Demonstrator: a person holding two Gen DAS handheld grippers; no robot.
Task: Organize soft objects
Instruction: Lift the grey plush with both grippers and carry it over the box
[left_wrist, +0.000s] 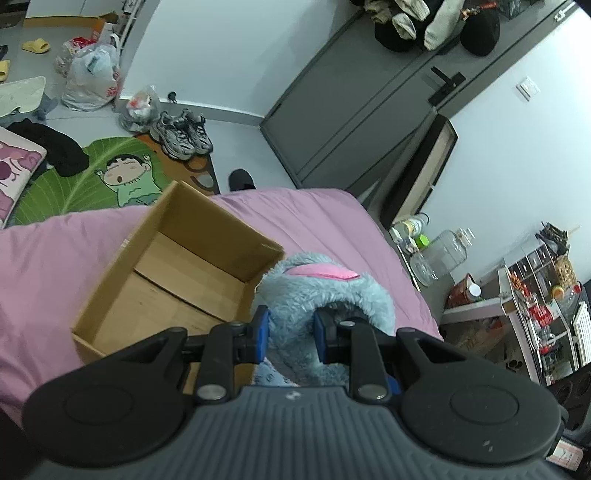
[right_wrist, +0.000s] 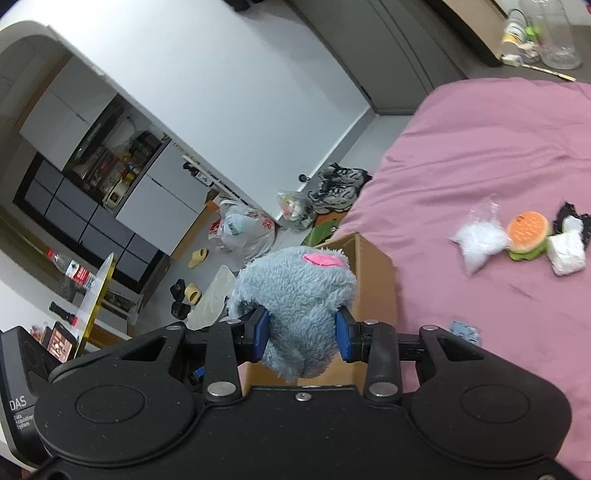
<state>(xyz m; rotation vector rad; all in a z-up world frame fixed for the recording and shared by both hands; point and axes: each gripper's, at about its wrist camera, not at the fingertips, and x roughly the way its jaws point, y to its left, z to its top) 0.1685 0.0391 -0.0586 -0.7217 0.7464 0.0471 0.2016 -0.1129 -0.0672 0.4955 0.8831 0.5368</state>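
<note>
Pink-sheeted bed (left_wrist: 332, 221), cluttered bedroom. Item: blue plush toy (left_wrist: 325, 295), clamped by both left tongs (left_wrist: 291, 338) and right tongs (right_wrist: 301, 332), carried aloft. Cardboard box (left_wrist: 177, 273), open and empty, lies just ahead-left of left tongs, nearer them.

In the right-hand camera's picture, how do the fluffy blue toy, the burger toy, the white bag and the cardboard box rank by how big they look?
Largest to smallest as they appear:
1. Fluffy blue toy, though it sits right at the camera, so its size is exaggerated.
2. Cardboard box, partly hidden behind the toy.
3. White bag and burger toy look about alike; I would not rank them.
</note>
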